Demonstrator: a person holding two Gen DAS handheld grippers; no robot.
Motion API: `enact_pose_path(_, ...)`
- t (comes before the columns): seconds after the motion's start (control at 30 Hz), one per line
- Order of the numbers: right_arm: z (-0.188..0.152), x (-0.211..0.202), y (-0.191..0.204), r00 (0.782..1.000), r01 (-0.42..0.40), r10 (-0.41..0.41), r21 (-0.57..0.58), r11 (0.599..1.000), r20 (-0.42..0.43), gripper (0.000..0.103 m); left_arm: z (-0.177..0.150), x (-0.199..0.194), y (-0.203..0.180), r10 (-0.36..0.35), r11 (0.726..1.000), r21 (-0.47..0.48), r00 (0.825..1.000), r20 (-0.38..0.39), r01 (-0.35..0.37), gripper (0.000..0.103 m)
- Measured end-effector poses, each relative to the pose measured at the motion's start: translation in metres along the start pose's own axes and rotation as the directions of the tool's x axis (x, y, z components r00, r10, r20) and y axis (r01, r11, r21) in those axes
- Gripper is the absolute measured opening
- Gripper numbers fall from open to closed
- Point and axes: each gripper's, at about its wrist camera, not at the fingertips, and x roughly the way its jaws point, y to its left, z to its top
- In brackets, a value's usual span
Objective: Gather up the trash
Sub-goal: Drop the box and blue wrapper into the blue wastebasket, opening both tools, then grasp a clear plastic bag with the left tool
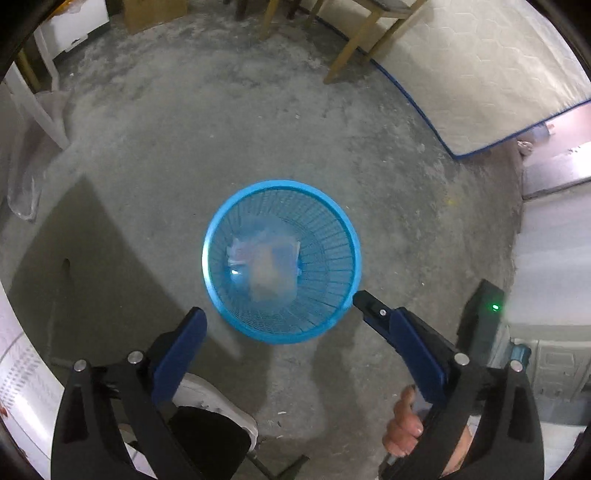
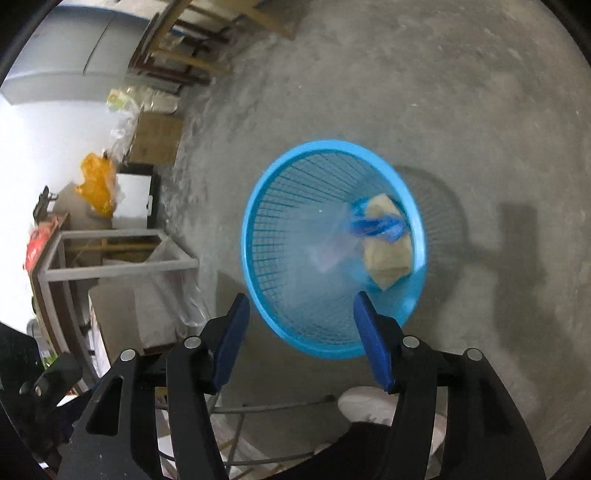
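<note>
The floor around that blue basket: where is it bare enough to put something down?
Bare concrete floor lies beyond the blue basket, up to the mattress and wooden legs. Crowded along the wall: cardboard box, white frame.

A rough grey concrete floor (image 1: 229, 140), mottled with pale dusty patches, fills both views.

In the left wrist view, a white quilted mattress with blue piping (image 1: 480, 74) lies at the upper right, light wooden table legs (image 1: 354, 48) standing on the floor beside it, and a brown cardboard box (image 1: 155, 13) sits at the top. In the right wrist view, a pale wall (image 2: 48, 122) glows brightly at the left, with a crumpled orange plastic bag (image 2: 96, 184), another brown cardboard carton (image 2: 157, 142) and a grey metal frame (image 2: 122, 264) before it.
</note>
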Motion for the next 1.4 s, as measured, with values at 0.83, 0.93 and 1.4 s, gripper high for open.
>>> enact_pose_path(0.83,-0.127,-0.125,0.131,0.982,-0.143,0.190,-0.589,0.795,0.017,0.071,-0.282,-0.273,0.109,0.045,0.999,-0.015,0.827,0.561,-0.044,0.097)
enact_pose_path(0.93,-0.154,-0.113,0.158,0.975,-0.214,0.202,-0.647,0.732,-0.094,0.071,-0.338,-0.281,0.135,0.136,0.989,-0.134,0.794,0.593,-0.070,0.097)
enact_pose_path(1.4,-0.332,-0.051,0.255,0.799,-0.564,0.123,-0.661,0.495,-0.589,0.061,-0.457,-0.289,0.249,0.334,0.896,-0.443,0.691,0.641,-0.023,0.095)
